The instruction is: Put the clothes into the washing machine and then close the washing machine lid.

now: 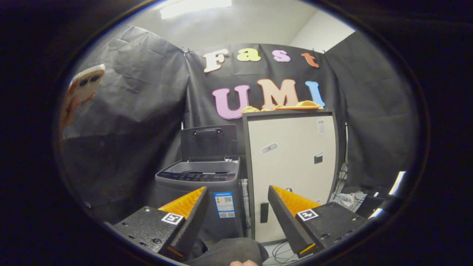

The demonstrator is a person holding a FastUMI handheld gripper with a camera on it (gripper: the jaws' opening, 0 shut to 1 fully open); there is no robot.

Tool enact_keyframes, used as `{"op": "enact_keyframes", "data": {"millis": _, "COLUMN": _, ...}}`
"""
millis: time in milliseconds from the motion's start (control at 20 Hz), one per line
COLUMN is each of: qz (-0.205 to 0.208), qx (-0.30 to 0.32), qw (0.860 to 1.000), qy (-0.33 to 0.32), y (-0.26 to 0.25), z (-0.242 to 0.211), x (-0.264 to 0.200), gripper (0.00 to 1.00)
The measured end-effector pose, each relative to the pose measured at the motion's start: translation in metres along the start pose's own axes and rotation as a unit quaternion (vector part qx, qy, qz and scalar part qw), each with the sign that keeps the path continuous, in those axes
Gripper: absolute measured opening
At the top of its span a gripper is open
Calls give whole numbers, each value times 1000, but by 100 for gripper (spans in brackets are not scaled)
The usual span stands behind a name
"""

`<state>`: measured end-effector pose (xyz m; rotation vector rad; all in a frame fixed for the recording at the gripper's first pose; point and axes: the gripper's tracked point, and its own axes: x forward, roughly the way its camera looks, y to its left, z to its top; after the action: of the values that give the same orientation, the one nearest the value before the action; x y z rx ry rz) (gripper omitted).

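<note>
A grey top-loading washing machine (pixel 201 184) stands beyond my fingers, its lid (pixel 208 142) raised upright against the cloth wall. An orange-yellow piece of clothing (pixel 282 107) lies on top of the tall cream cabinet (pixel 292 162) just right of the machine. My gripper (pixel 236 190) is open, well short of both, with nothing between its fingers. The left fingertip lines up with the machine's front, the right one with the cabinet's lower door.
A phone (pixel 79 92) is held up at the far left against the black cloth. Cables (pixel 284 253) and small items lie on the floor near the cabinet's foot and to its right. A dark sleeve (pixel 229 251) shows under the fingers.
</note>
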<state>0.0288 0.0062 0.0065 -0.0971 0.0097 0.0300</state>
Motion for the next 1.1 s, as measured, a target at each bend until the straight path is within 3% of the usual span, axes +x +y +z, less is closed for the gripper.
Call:
{"op": "enact_keyframes", "data": {"millis": 650, "qz": -56, "qx": -37, "qw": 997, "qy": 36, "y": -38, "z": 39, "x": 66, "gripper": 96}}
{"op": "enact_keyframes", "data": {"millis": 1100, "qz": -90, "qx": -35, "qw": 994, "qy": 45, "y": -80, "z": 112, "x": 125, "gripper": 96}}
